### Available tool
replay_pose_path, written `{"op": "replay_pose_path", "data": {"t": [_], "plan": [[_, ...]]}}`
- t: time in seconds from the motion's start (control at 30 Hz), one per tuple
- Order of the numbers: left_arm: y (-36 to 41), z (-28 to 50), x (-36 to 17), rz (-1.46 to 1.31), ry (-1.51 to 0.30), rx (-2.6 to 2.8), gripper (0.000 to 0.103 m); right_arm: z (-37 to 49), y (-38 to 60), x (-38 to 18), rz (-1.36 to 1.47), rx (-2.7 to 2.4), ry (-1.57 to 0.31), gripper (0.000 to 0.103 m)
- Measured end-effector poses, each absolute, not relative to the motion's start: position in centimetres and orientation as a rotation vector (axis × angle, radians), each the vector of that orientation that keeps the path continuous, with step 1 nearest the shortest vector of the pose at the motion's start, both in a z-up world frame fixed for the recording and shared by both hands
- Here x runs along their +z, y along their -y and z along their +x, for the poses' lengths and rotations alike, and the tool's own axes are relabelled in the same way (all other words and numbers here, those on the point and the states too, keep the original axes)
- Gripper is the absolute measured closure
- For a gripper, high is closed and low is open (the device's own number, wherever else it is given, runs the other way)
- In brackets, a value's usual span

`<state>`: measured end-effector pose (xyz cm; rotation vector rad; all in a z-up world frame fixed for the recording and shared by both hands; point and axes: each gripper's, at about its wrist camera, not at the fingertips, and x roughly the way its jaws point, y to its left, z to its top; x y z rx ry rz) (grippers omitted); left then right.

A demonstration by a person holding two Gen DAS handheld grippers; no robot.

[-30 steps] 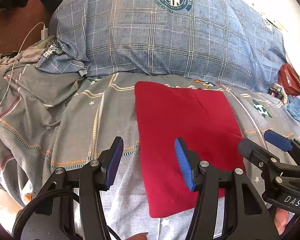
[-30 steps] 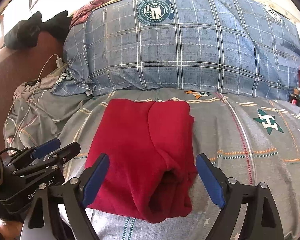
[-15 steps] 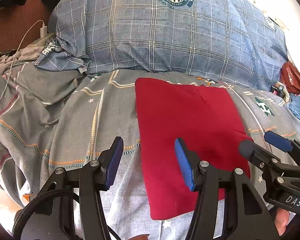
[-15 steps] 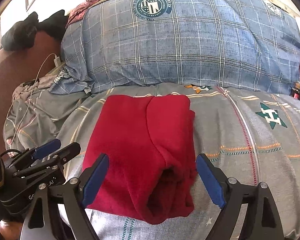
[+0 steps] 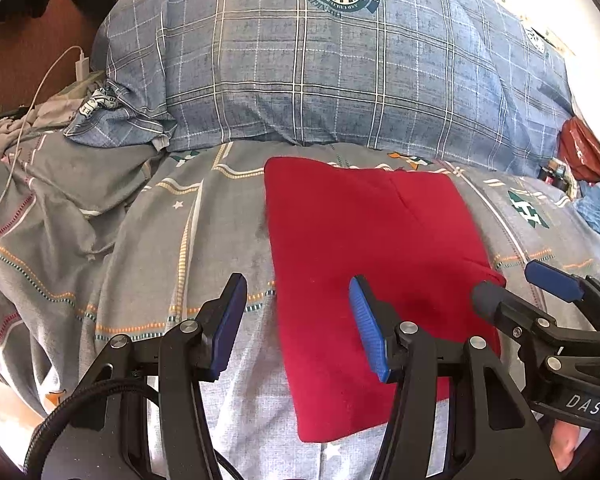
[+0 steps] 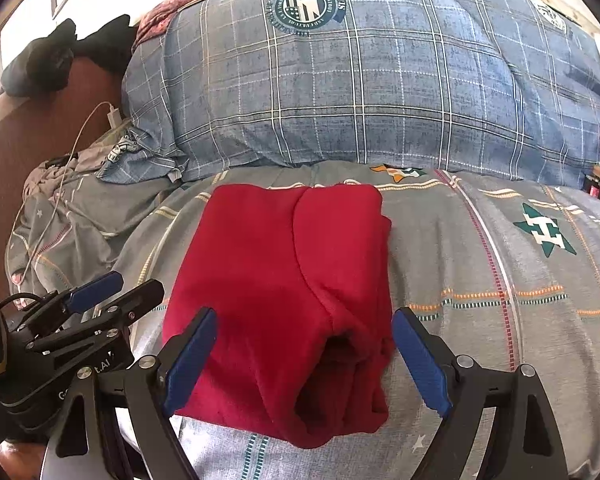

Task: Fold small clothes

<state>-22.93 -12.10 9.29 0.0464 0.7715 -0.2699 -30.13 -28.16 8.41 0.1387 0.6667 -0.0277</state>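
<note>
A folded red garment [image 5: 372, 248] lies flat on the grey patterned bedsheet [image 5: 148, 248], its open thick end [image 6: 340, 364] turned toward me. My left gripper [image 5: 298, 324] hovers open over the garment's near left edge; one finger is above the sheet, the other above the red cloth. My right gripper [image 6: 306, 362] stands wide open just above the garment's near end, straddling it without touching. Each gripper also shows in the other's view: the right gripper [image 5: 540, 292] at the garment's right corner, the left gripper [image 6: 112, 292] beside its left side.
A big blue plaid pillow [image 6: 360, 80] rises right behind the garment. A white charger cable [image 5: 32, 92] trails over rumpled sheet at the left. Red bags and clutter [image 5: 580, 156] sit at the far right. Dark clothes [image 6: 48, 60] lie on the brown ledge at upper left.
</note>
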Motion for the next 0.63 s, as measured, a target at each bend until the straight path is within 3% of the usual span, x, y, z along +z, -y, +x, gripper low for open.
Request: {"op": "replay_pose_path", "data": {"t": [0.63], "plan": [[10.1, -20.9, 8.5, -0.008, -0.783, -0.262, 0.049, -28.8, 28.4, 7.6, 0.137, -0.012, -0.700, 0.016]]}}
